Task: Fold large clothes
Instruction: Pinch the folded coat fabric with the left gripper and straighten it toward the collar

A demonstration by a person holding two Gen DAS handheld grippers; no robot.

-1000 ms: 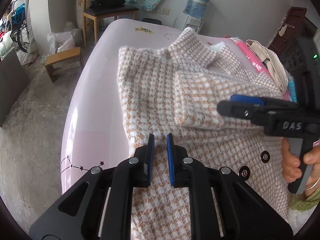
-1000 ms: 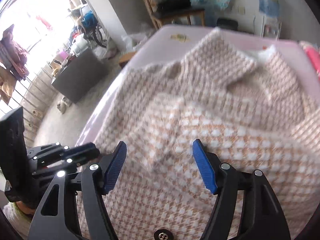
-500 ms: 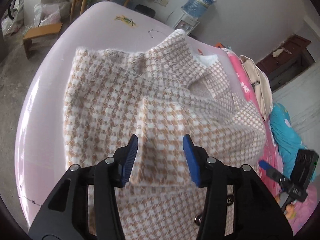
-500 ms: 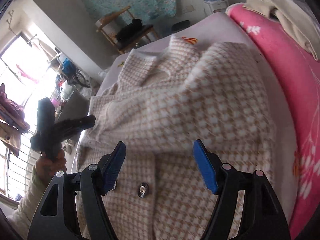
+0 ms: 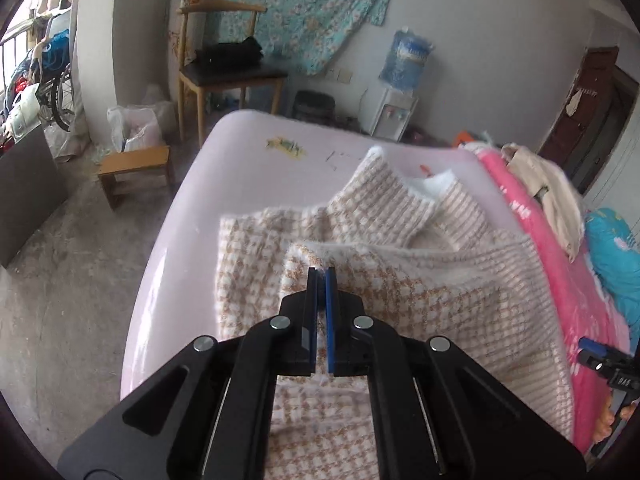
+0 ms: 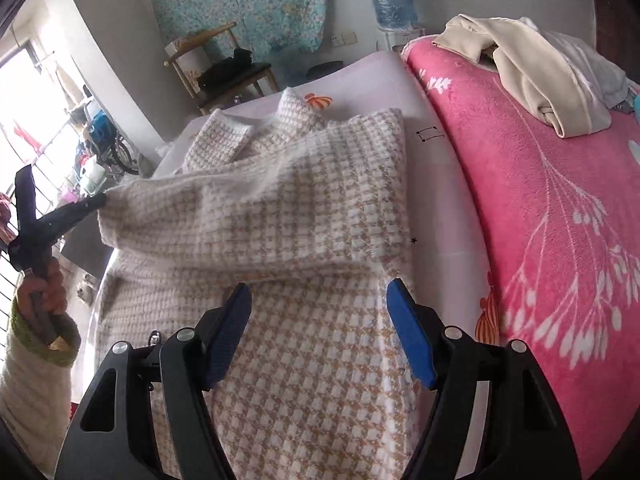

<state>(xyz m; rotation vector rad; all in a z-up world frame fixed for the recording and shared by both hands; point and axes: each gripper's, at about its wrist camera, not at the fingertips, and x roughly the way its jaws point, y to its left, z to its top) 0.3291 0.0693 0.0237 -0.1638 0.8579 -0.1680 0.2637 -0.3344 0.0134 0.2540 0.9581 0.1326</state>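
Now the bed (image 6: 440, 168), with its pale pink sheet and the bright pink blanket (image 6: 540, 220) along one side, carries the large houndstooth coat (image 6: 304, 360), which lies spread flat across the sheet with its collar toward the far end. Across the coat's chest lies the sleeve (image 6: 256, 216), which half a second ago rested loose on the body while the left jaws stood open over it; its cuff end is now lifted off the coat and pulled toward the bed's edge. That change comes from the left hand-held gripper (image 5: 320, 276): its blue pads have snapped together and, in the right wrist view, its tip (image 6: 94, 202) is clamped on the sleeve's cuff. The right hand-held gripper (image 6: 320, 304) has swung from over the coat's middle to the front panel near the blanket side, and its jaws stand wide apart with nothing between them, hovering just above the fabric. I judge the sleeve fold is being redone or straightened, so the coat's main fold is not yet begun; the free right gripper looks placed to pin or take the side edge.
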